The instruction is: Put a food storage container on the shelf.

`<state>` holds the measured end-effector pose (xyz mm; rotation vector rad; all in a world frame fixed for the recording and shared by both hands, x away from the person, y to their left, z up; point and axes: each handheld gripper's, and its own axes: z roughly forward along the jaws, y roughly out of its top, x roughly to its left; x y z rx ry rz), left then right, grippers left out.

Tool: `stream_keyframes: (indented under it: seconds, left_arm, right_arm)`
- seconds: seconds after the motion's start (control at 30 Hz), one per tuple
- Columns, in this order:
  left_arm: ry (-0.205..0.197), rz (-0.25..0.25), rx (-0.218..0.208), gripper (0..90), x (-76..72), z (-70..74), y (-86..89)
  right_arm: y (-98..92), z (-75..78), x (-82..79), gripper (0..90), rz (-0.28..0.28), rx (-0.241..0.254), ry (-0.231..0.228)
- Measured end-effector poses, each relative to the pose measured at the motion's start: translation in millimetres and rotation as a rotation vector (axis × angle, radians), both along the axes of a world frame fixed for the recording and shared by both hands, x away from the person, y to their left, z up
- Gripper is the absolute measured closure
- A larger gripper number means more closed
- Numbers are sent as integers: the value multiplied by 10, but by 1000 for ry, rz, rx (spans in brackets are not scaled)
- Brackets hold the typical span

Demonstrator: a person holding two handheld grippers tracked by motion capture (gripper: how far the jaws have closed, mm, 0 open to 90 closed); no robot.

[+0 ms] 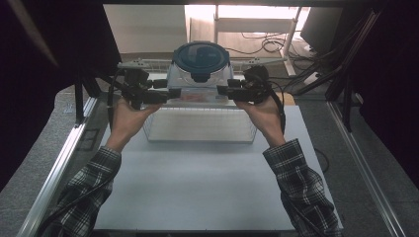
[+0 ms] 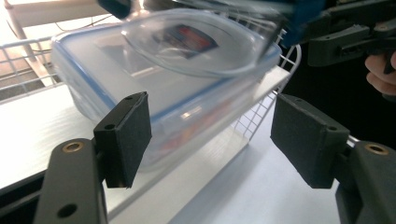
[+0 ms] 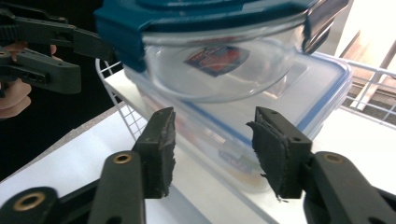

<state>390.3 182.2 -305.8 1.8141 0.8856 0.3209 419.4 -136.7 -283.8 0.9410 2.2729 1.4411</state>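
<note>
White table, wire rack at its far edge, and two stacked food containers sitting on that rack between your hands.

Your left tongs and right tongs stand part open with nothing between the pads, flanking the rectangular plastic container that carries the round glass bowl with the blue lid. Expect weight, breakable glass and slick walls; grip the lower box's short ends and keep the stack level.

High view looks down; claw views closely share the stacked containers.
</note>
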Motion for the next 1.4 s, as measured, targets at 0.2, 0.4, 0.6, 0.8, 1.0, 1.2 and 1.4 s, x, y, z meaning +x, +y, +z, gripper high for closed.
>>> stream_keyframes:
  seconds: [0.2, 0.4, 0.6, 0.8, 1.0, 1.2, 1.4]
  left_arm:
    - [13, -23, 27, 233, -82, -95, -55]
    - [19, -50, 34, 206, -165, -177, -107]
    - [17, -81, 46, 181, -262, -234, -166]
    - [23, -104, 54, 149, -346, -324, -217]
    - [33, -126, 61, 117, -400, -433, -237]
    - [44, -128, 58, 92, -448, -555, -243]
    - [47, -119, 66, 76, -487, -666, -254]
  right_arm:
    - [-31, -59, -105, 418, 26, -19, -3]
    - [-70, -106, -205, 387, 45, -27, -6]
    - [-69, -166, -291, 354, 68, -25, 7]
    - [-46, -255, -371, 318, 86, -51, 5]
    - [-63, -340, -431, 273, 89, -47, 5]
    - [-92, -451, -466, 194, 86, -56, 14]
    - [-92, -568, -508, 138, 88, -79, 11]
